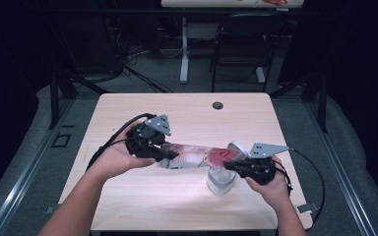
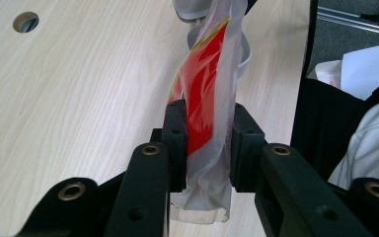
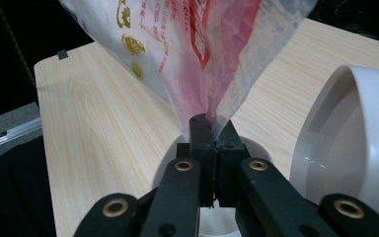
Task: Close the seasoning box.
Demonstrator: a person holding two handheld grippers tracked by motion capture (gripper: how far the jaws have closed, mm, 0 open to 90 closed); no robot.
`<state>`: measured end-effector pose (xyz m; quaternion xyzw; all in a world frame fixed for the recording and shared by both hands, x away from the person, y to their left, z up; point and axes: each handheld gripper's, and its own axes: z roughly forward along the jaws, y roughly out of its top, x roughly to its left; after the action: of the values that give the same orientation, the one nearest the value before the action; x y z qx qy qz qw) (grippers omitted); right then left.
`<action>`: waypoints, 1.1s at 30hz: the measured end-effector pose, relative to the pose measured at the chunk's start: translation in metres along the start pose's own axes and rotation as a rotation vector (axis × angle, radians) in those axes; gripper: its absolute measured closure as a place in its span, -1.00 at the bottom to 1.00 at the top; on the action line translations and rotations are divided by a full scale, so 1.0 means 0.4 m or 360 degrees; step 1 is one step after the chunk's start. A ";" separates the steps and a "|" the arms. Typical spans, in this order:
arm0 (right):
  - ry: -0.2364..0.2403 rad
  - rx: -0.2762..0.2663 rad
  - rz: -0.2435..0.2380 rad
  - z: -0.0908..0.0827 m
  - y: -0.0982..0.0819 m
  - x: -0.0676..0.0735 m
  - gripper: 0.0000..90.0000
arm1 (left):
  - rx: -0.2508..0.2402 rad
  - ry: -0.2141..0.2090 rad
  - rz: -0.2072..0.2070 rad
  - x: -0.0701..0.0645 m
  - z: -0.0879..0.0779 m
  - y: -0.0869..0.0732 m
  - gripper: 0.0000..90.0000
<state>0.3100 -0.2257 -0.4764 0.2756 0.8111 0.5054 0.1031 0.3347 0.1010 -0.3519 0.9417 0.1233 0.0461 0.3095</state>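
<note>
A clear plastic bag with red print (image 1: 197, 156) is stretched between both grippers above the light wooden table (image 1: 187, 113). My left gripper (image 1: 170, 156) is shut on the bag's left end; in the left gripper view its pads (image 2: 176, 143) squeeze the bunched bag (image 2: 209, 98). My right gripper (image 1: 230, 166) is shut on the bag's other end, with its jaws pinching the thin film (image 3: 212, 59) tightly. Under that end stands a clear container (image 1: 221, 181) with an opened white flip lid (image 1: 237, 149). The lid (image 3: 355, 148) stands to the right of the right gripper (image 3: 212, 129).
A cable hole (image 1: 218, 105) sits near the table's far edge. A black chair (image 1: 243, 44) and a white table leg (image 1: 184, 49) stand beyond the table. Cables trail from both grippers over the table's sides.
</note>
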 end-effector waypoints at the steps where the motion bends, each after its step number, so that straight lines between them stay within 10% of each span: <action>1: -0.0001 0.0002 -0.0002 0.000 0.000 0.000 0.99 | -0.0001 -0.0001 -0.0001 0.000 0.000 0.000 0.64; 33: 0.0000 -0.0003 0.0013 -0.001 -0.005 -0.005 0.99 | 0.0046 -0.0013 0.0002 0.007 0.000 0.025 0.65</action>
<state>0.3109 -0.2277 -0.4782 0.2789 0.8096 0.5065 0.1012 0.3393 0.0940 -0.3460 0.9463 0.1222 0.0406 0.2965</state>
